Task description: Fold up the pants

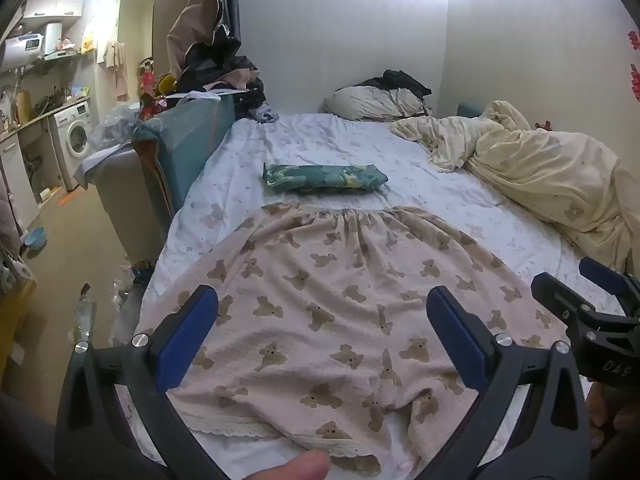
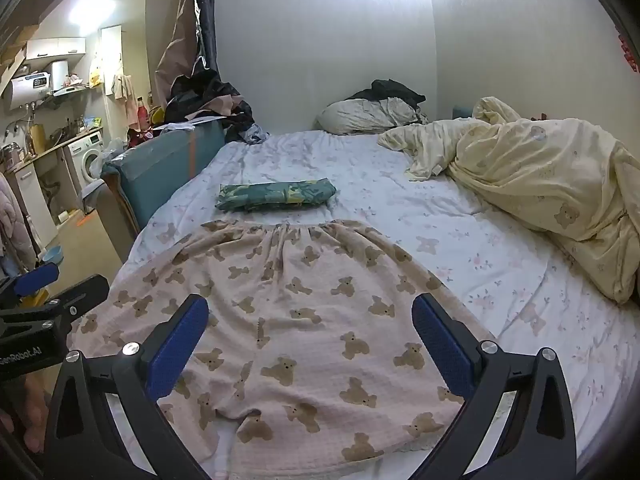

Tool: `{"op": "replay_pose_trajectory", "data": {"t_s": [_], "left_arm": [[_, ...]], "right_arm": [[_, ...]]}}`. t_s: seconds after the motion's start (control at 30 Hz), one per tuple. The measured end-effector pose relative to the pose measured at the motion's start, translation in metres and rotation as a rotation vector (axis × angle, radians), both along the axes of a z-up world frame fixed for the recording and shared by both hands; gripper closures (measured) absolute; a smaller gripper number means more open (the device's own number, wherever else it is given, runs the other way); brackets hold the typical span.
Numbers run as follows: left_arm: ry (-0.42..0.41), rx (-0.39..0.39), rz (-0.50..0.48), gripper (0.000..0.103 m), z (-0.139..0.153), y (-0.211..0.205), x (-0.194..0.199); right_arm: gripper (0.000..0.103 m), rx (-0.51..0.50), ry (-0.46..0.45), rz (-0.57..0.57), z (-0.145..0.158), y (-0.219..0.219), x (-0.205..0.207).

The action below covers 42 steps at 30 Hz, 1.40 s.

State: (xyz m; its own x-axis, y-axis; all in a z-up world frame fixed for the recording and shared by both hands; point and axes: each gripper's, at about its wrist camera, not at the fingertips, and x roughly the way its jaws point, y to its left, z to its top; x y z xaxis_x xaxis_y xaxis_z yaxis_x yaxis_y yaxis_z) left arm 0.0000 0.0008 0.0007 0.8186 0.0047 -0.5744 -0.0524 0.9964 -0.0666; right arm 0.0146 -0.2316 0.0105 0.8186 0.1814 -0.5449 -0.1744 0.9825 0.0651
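Pale pink, bear-printed short pants with lace-trimmed leg hems (image 1: 320,308) lie spread flat on the bed (image 1: 440,200), gathered waistband toward the far side, hems nearest the cameras. No fold is visible; the task appears to stand at its opening step.

Left gripper (image 1: 322,310) hovers over the left leg area, jaws released and spread wide, grasping nothing. Right gripper (image 2: 310,318) hovers over the right leg area, jaws likewise released and empty. Whether either touches the cloth cannot be told.

Judgement: the next move calls for the jaws to close on an edge of the pants, probably the hem corners or one side, so one half can be carried over the other. The thin fabric may bunch if gripped unevenly.

Just beyond the waistband lies a folded green patterned cloth bundle (image 1: 324,178). A rumpled cream duvet (image 1: 540,172) occupies the right side; a grey pillow (image 1: 372,104) sits at the head. The room beyond is cluttered, with a white washing machine (image 1: 76,136) at left.
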Motion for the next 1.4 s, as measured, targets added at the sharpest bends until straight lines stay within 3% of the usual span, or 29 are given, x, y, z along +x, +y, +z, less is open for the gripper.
{"op": "replay_pose_trajectory", "data": {"t_s": [1.4], "left_arm": [[-0.024,0.027,0.003,0.000,-0.0001,-0.0018,-0.0035]], "right_arm": [[0.000,-0.017,0.018,0.000,-0.0027,0.0038,0.0000]]}}
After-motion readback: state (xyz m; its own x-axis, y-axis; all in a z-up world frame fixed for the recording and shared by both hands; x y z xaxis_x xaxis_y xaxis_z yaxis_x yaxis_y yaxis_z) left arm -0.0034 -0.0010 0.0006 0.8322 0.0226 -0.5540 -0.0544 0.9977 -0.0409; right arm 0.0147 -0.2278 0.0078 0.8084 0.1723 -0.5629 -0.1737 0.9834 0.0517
